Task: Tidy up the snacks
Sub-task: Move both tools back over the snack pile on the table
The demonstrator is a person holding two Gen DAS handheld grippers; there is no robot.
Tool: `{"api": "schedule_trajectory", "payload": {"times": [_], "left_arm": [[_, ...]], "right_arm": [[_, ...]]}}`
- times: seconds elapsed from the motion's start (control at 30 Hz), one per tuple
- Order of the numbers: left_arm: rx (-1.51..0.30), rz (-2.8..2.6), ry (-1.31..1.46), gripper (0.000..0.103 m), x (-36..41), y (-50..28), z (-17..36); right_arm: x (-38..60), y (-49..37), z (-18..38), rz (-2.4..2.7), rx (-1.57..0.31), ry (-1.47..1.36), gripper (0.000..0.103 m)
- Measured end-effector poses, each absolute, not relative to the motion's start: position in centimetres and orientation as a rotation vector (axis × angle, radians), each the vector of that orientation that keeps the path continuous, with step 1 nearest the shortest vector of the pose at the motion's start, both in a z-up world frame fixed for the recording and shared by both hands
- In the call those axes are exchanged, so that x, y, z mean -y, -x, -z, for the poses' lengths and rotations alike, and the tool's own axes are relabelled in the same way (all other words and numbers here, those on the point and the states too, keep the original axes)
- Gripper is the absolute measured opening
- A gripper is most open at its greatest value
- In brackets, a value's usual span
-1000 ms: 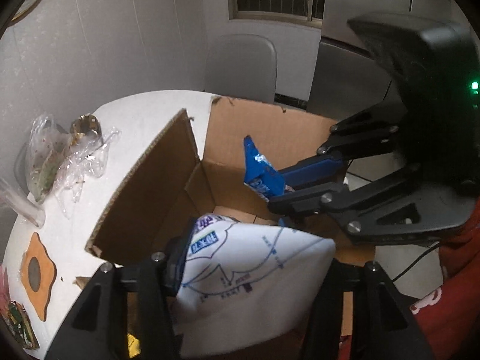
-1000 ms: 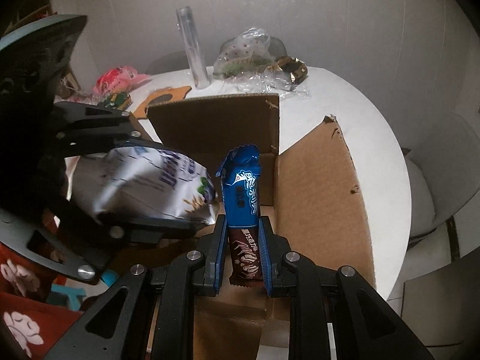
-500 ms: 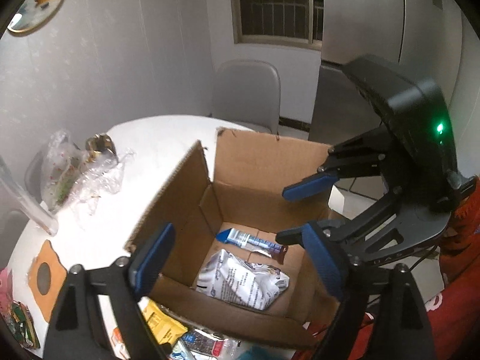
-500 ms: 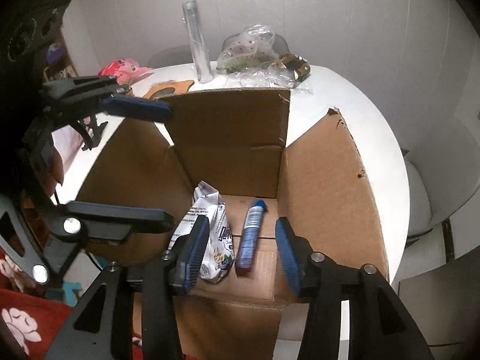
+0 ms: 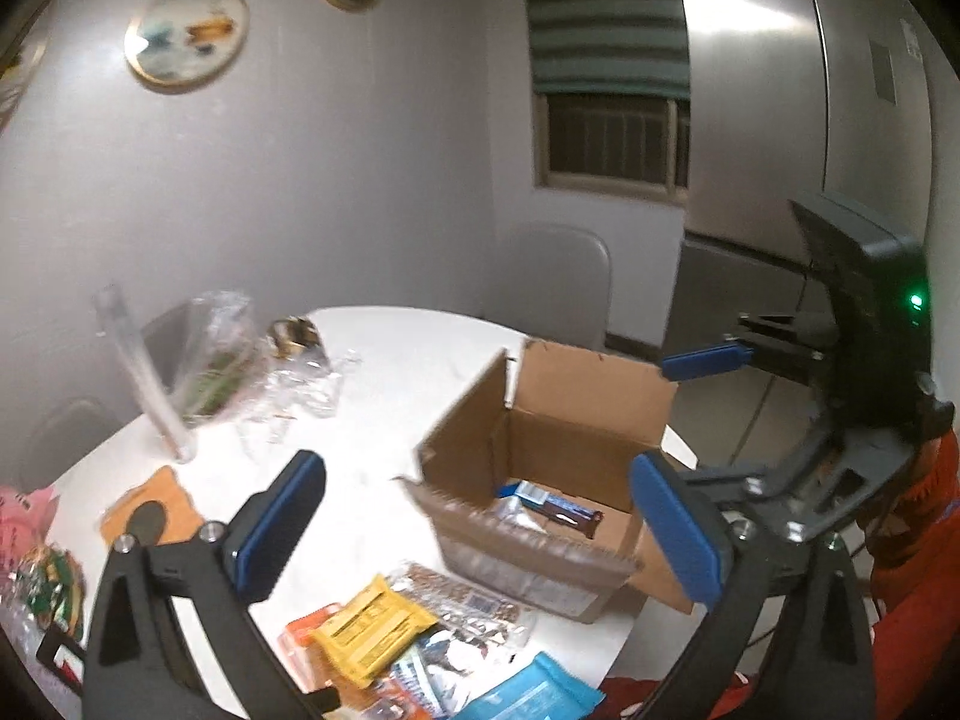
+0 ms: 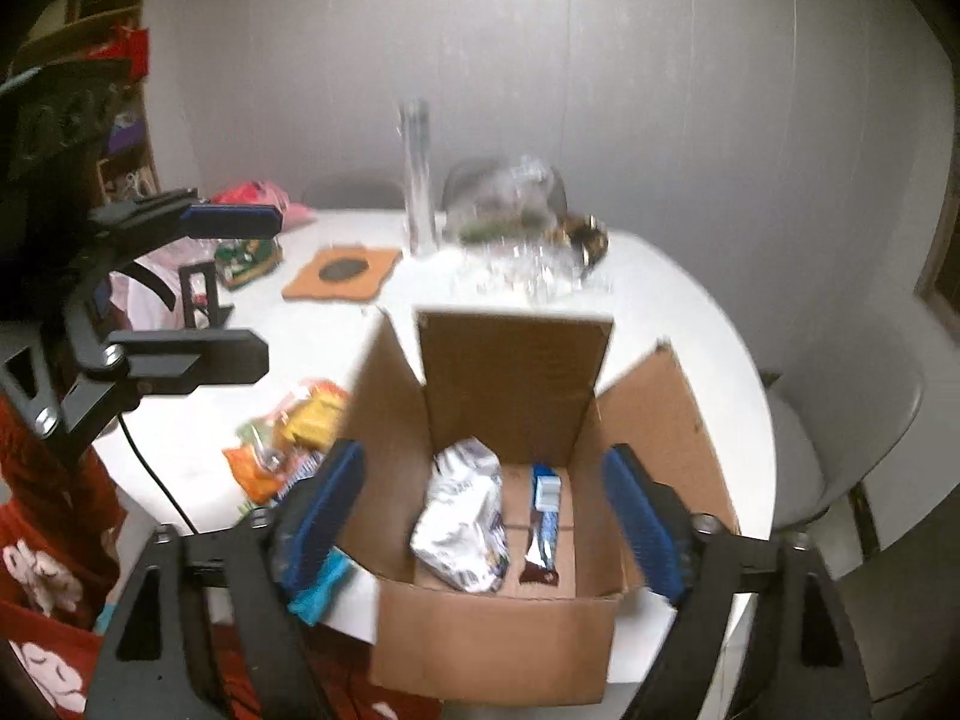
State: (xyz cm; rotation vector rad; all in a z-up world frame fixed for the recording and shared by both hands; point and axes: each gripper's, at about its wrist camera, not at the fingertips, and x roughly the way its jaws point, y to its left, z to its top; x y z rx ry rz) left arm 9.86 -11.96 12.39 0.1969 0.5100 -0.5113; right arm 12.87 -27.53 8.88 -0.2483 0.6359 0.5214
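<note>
Both your grippers are empty right now. Your left gripper [image 5: 480, 531] has its jaws spread wide and it's hanging above the white table [image 5: 384, 396], with the cardboard box [image 5: 540, 546] sitting between the pads in that view but well below them, not touching. Your right gripper [image 6: 480, 525] is the same deal — jaws wide apart, framing the open box [image 6: 498, 642] from the near side without gripping anything.

Inside the box, the white snack bag [image 6: 462, 525] lies on the floor on the left, and the blue-and-brown bar [image 6: 543, 525] lies just beside it on the right, lengthwise. Neither is anywhere near a pad.

The rest of the snacks are out on the table beside the box — a loose pile [image 5: 390, 642] with a yellow packet [image 5: 366, 630] on top, and a light blue pack [image 5: 528, 696] at the near edge. It's all a bit blurry.
</note>
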Motion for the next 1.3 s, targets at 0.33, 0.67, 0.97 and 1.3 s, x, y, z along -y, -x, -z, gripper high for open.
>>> {"api": "schedule_trajectory", "payload": {"times": [0.33,0.67,0.97,1.3], "left_arm": [[-0.477,0.317,-0.118,0.102,3.4,-5.9,-10.6],[-0.592,0.196,-0.004,0.102,-2.6,-5.5,-1.5],[-0.713,0.196,0.062,0.102,-3.7,-6.8,6.1],[-0.745,0.23,0.094,0.102,-3.5,-7.2,8.5]], "right_arm": [[19.2,-7.3,-8.8,-0.628,-0.522,0.395,0.103],[11.9,-7.4,-1.7,-0.798,-0.651,0.361,0.103],[12.8,-7.7,5.8,-0.621,-0.724,0.276,0.103],[14.9,-6.7,9.7,-0.451,-0.76,0.125,0.103]]}}
